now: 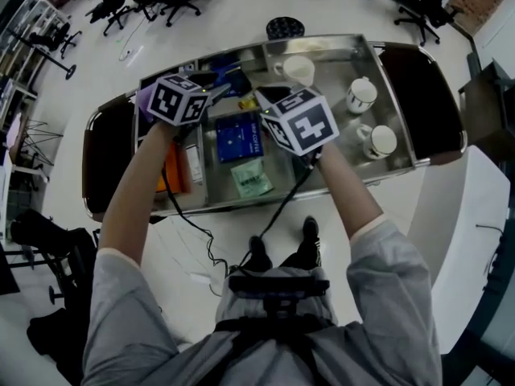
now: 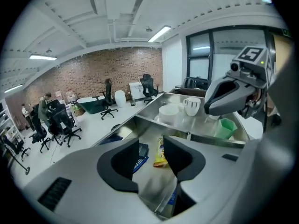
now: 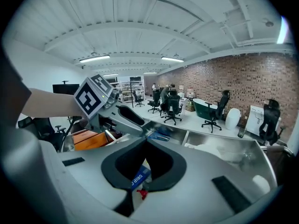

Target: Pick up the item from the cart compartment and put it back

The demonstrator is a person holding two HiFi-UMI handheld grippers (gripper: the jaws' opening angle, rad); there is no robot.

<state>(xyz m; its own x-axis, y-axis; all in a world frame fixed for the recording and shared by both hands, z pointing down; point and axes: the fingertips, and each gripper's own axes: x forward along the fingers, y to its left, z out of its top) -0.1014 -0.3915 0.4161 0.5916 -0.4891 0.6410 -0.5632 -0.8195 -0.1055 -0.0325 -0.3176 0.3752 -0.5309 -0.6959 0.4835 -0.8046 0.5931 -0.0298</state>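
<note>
One yellow packet [image 2: 160, 157] lies flat on the steel floor of the cart's [image 1: 322, 40] middle compartment. It is just beyond the blue coffee box [image 1: 238, 137], on the side of the box away from me. Nothing is gripping it.

My left gripper [image 2: 150, 143] hangs above that spot, tilted down. Its jaws stand partly apart with nothing between them, and through the gap I see the packet and a corner of the blue box below.

My right gripper [image 3: 145, 142] sits over the blue box. Its jaw tips are pressed together and hold nothing, and the box's white lettering shows under them.

A pale green packet [image 1: 252, 178] lies just beside the blue box on its near side, in the same compartment. Left of the blue box, past a divider, an orange box [image 1: 165, 179] sits partly under my left forearm.

Right of the blue box, in the far compartment, stand three white cups: one [image 1: 298, 70] toward the back, one [image 1: 361, 95] further right, and one [image 1: 378, 141] nearer me. All three are well apart from the box.
</note>
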